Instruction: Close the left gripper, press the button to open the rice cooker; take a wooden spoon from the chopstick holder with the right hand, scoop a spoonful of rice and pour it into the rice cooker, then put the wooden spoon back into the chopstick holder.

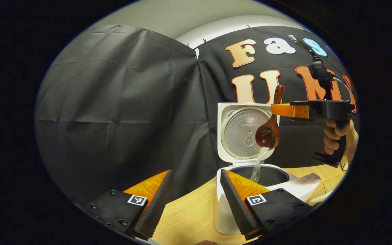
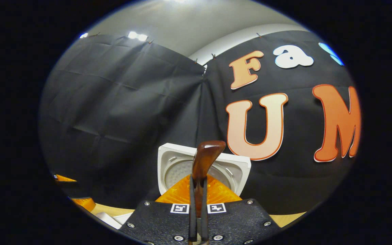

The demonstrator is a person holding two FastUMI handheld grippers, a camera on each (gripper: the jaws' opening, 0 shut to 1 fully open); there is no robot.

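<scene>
While rice falls: caught mid-pour above the open cooker.
Right gripper [image 1: 279,110]: seen in the left gripper view well ahead of the left jaws and up to their right, gripped from below by a person's hand [image 1: 335,136].
Right jaws: narrow, both fingers pressed on the handle of the glossy reddish-brown wooden spoon [image 1: 268,134]; in the right gripper view the handle [image 2: 204,160] rises from between the closed fingers and curves off at its top.
Spoon bowl: hanging below the right jaws, tipped down, over the pot's opening and in front of the raised lid.
Rice [image 1: 259,166]: thin white stream from the bowl's lower lip down into the dark inner pot [image 1: 269,173].
White rice cooker [image 1: 225,207]: just beyond the left jaws, partly behind the right-hand finger; square white lid [image 1: 221,129] upright, round metal inner plate facing the camera. In the right gripper view the same lid [image 2: 240,170] stands straight ahead, past the spoon handle.
Left gripper [image 1: 196,200]: low, level with the cooker body.
Left jaws: wide apart, holding nothing, a broad gap between the fingers.
Light wooden tabletop [image 1: 189,217]: under and between the left jaws, carrying the cooker.
Chopstick holder: cannot tell where.
</scene>
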